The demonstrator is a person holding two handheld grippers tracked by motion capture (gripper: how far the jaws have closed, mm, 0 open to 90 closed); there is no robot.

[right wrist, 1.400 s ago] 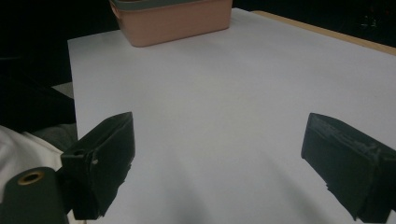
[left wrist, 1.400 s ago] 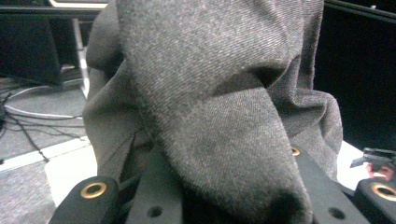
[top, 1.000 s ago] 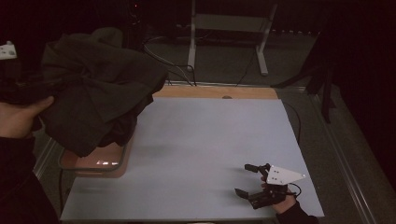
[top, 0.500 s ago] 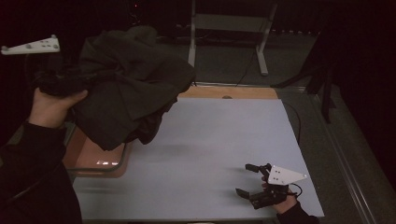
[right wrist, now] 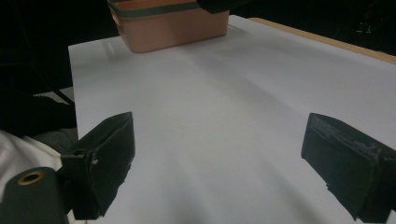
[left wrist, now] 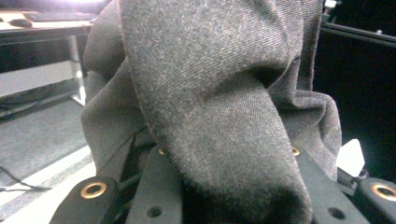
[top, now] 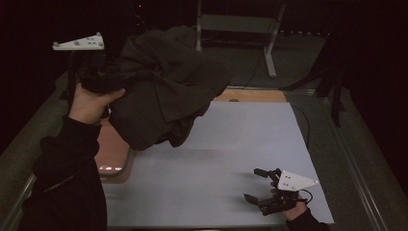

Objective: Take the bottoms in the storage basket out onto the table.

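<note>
Left gripper: upper left of the high view, jaws clamped on the dark garment.
Garment: hanging bunched above the pink bin.
Right gripper: lower right, jaws spread wide, nothing between them, low over the white table.

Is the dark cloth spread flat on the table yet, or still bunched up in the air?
Bunched, off the table. The dark cloth hangs crumpled from the left gripper, above the white table and the pink bin.

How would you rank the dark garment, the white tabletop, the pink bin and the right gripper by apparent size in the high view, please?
1. white tabletop
2. dark garment, raised nearer the camera, so flattered
3. pink bin, mostly hidden behind the garment
4. right gripper
</note>
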